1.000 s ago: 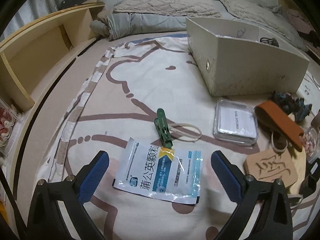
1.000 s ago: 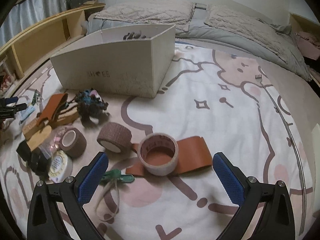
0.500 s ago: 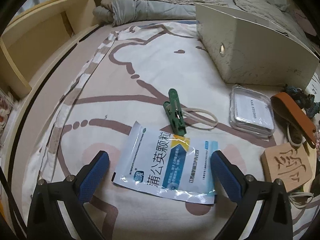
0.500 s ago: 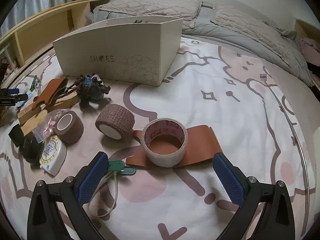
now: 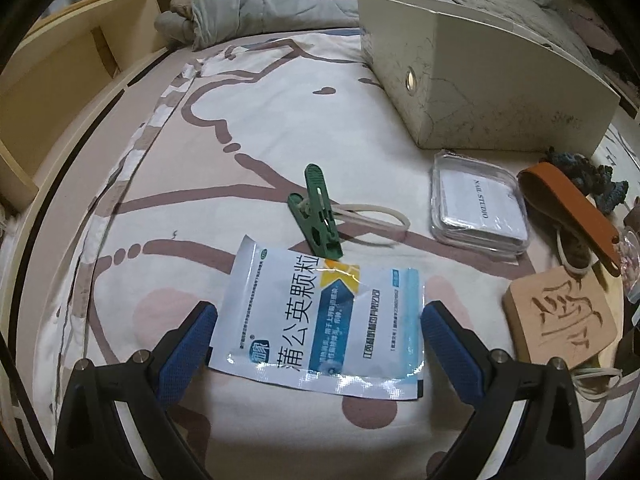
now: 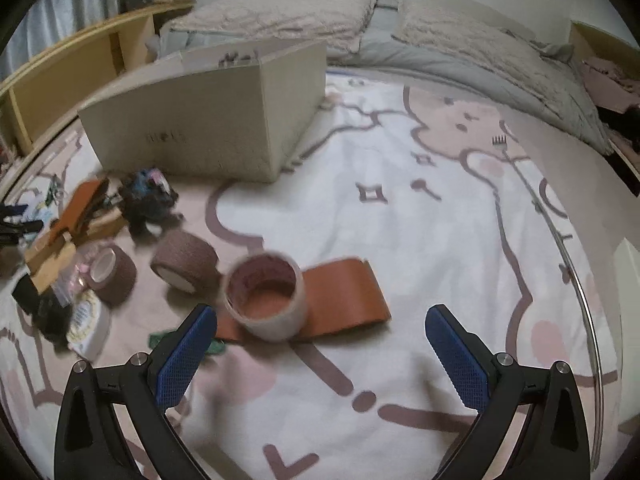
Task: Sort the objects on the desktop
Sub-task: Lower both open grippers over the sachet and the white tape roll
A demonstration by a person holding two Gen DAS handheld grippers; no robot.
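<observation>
Closed in on the medicine sachet (image 5: pixel 320 316) since a second ago: left gripper (image 5: pixel 318 330) spread wide, blue pads flanking it on the bed, green clip (image 5: pixel 318 216) at 12 o'clock beyond. Likely a pickup for the white box (image 5: pixel 480 76). Right gripper (image 6: pixel 320 334) equally wide, empty; only its blurred view shows the tape roll (image 6: pixel 266 296) at 11 o'clock on a brown strap (image 6: pixel 344 296).
</observation>
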